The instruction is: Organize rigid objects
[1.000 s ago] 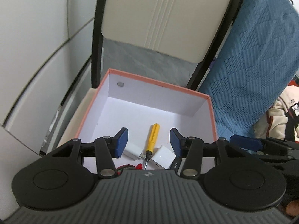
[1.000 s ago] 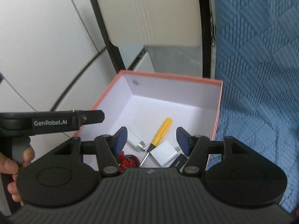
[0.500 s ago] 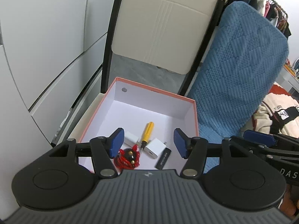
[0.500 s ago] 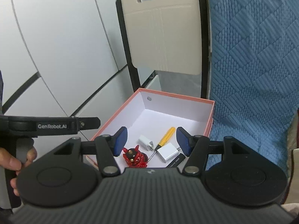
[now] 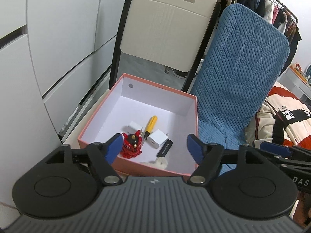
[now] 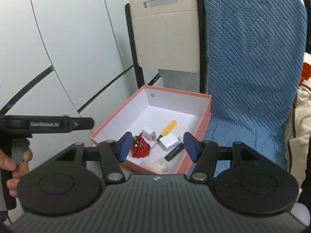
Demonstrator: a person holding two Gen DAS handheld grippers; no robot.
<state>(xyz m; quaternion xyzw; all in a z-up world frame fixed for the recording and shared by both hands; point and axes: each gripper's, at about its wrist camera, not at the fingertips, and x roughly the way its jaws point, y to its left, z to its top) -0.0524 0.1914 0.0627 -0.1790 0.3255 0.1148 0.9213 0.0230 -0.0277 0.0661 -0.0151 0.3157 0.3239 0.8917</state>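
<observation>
Left gripper [image 5: 154, 149]: I see its blue-padded fingers spread wide with nothing between them, poised above the near rim of the box.
Right gripper [image 6: 157, 147]: likewise parted and empty, held above the same near rim.
Pink cardboard box with white inside [image 5: 136, 167]: open-topped, with blue cushioning along its right side; all the small items lie in its near half.
White fluffy lump [image 6: 155, 164]: nearest of the contents, against the near wall.
Red horned figurine [image 5: 132, 145]: upright, near-left on the box floor.
Black flat USB-like stick [image 5: 164, 148]: lying flat, right of the figurine, just beside the larger charger.
White square charger plug [image 5: 157, 138]: touching or nearly touching the screwdriver tip; I cannot tell which.
Smaller white plug [image 5: 134, 126]: just behind the figurine.
Yellow-handled screwdriver [image 5: 150, 125]: lying diagonally, handle pointing to the far wall.
Blue knitted-texture chair [image 5: 239, 77]: beside the box, backrest rising behind.
Beige cardboard panel with a slot handle [image 5: 167, 29]: upright beyond the box.
</observation>
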